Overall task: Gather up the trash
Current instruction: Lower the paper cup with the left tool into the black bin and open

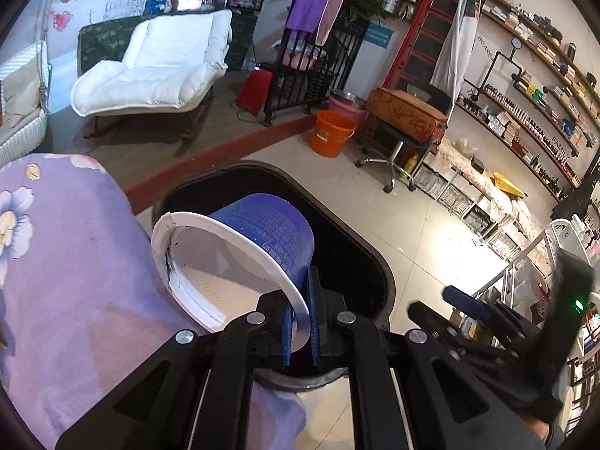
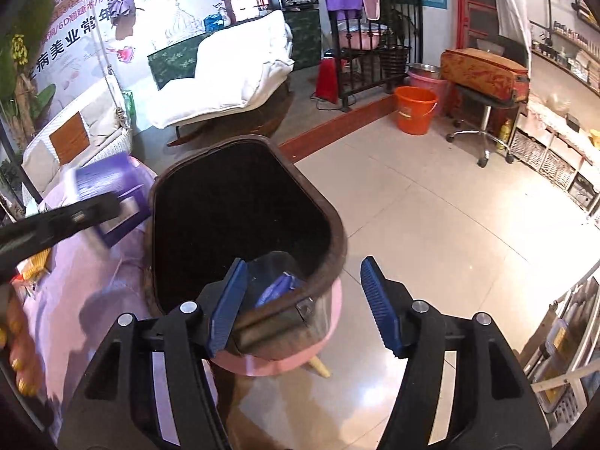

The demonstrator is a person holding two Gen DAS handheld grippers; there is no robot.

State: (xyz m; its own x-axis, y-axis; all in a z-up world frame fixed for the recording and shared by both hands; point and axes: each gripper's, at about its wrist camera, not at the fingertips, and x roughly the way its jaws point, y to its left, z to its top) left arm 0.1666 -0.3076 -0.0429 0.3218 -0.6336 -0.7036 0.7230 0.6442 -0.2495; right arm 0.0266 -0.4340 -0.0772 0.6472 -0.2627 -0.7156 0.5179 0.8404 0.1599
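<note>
The left gripper (image 1: 300, 322) pinches the rim of the blue cup (image 1: 240, 251), its mouth tilted back toward the camera, body pointing forward over the dark bin (image 1: 375, 258) just below. The right gripper (image 2: 303, 307) stands wide and empty above that bin's near edge.

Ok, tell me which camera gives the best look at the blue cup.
The left wrist view. There the blue cup fills the centre, tipped, its white rim pinched between the left gripper pads, over the dark bin. The right wrist view shows only a blurred blue shape at the left edge, beside the bin.
</note>
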